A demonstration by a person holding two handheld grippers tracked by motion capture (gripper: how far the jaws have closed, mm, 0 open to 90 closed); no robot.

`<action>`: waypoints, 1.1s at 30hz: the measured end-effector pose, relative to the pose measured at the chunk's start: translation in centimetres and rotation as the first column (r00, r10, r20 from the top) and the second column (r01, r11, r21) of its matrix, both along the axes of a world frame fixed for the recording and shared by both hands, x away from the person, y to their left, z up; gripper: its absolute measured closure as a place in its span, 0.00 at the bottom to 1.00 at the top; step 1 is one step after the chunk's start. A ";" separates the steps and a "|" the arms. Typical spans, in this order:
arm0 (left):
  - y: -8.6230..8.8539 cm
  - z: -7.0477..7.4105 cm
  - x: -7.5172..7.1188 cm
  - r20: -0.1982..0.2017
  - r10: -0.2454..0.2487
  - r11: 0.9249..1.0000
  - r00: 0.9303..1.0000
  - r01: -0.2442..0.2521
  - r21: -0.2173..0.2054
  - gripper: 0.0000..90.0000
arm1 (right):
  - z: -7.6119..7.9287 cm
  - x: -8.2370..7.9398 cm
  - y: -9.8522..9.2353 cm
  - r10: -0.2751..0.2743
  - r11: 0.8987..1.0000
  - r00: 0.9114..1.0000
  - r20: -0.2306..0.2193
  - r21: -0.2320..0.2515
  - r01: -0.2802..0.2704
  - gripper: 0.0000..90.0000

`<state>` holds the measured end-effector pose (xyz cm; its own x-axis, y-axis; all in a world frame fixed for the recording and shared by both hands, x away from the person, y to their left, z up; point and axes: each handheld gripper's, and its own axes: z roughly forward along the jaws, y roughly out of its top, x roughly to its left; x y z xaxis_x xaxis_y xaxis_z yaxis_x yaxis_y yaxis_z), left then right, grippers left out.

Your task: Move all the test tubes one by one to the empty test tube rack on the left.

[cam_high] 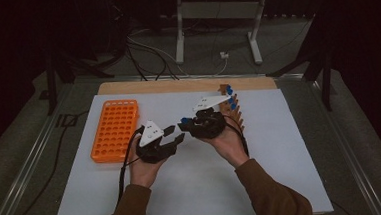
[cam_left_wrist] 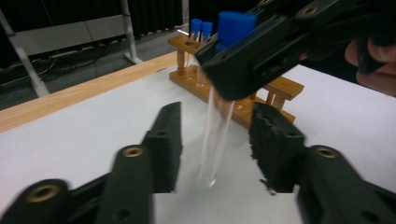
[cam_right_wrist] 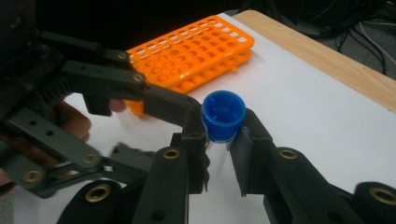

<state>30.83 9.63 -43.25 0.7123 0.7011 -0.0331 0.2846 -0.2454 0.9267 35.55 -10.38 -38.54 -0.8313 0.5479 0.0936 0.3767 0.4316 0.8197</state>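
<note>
A clear test tube [cam_left_wrist: 215,135] with a blue cap [cam_right_wrist: 224,114] hangs upright over the white mat, and my right gripper [cam_right_wrist: 222,119] is shut on it just below the cap. My left gripper [cam_left_wrist: 215,112] has come in from the left. Its jaws stand on either side of the tube's glass body with a gap on each side, so it is open. In the high view both grippers meet at the table's middle, left gripper [cam_high: 176,134] and right gripper [cam_high: 187,122].
An orange tube rack [cam_high: 114,129] with all holes bare lies at the left. A wooden rack [cam_high: 234,110] holding blue-capped tubes [cam_left_wrist: 201,25] stands behind the right hand. The white mat [cam_high: 281,147] covers the table, and a wooden strip [cam_high: 177,85] runs along its far edge.
</note>
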 end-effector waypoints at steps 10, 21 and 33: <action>-0.6 -0.3 0.1 0.016 -0.003 1.000 1.000 0.003 0.031 0.86 | -0.1 -0.1 0.5 0.021 1.000 1.000 -0.022 0.014 -0.021 0.84; -0.1 -0.5 0.5 0.019 0.015 0.999 1.000 -0.015 0.044 0.87 | 0.0 0.2 -0.7 0.001 0.998 1.000 -0.015 0.068 0.000 0.53; 2.0 -0.4 0.9 0.006 0.066 0.998 0.998 -0.067 0.011 0.87 | -0.5 0.2 -2.8 -0.121 0.989 0.990 0.072 0.091 0.114 0.15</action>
<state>31.77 11.68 -43.63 0.6643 0.7472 -0.0208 0.2951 -0.2366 0.9257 35.74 -13.23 -38.99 -0.7681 0.6349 0.0829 0.3550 0.3145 0.8804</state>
